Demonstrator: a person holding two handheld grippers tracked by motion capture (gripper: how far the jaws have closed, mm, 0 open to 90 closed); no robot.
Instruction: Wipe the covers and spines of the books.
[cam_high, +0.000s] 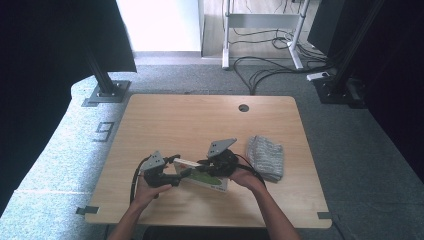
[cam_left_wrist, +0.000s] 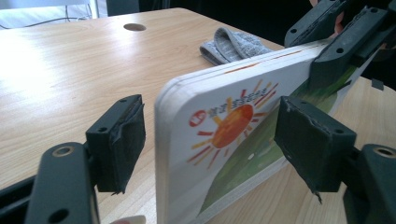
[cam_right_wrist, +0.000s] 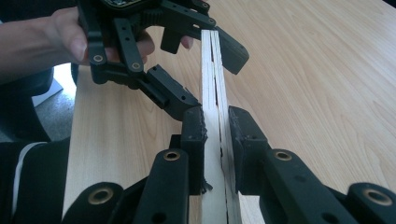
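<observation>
Two tools meet over a board book (cam_high: 206, 178) near the counter (cam_high: 165, 120) front edge, beside a grey cloth (cam_high: 265, 156). Left gripper view: left tool (cam_left_wrist: 210, 140) spread wide, straddling the upright book (cam_left_wrist: 224, 140) without touching it. Right gripper view: right tool (cam_right_wrist: 217, 126) clenched on the book's edge (cam_right_wrist: 212, 93).

The right gripper (cam_right_wrist: 215, 122) has its 2 black jaws pressed against both faces of a thin board (cam_right_wrist: 212, 79) standing on edge. Beyond, the left gripper (cam_right_wrist: 201, 46) straddles the board's far end, apparently not clamping, above the wooden table (cam_right_wrist: 317, 70).
</observation>
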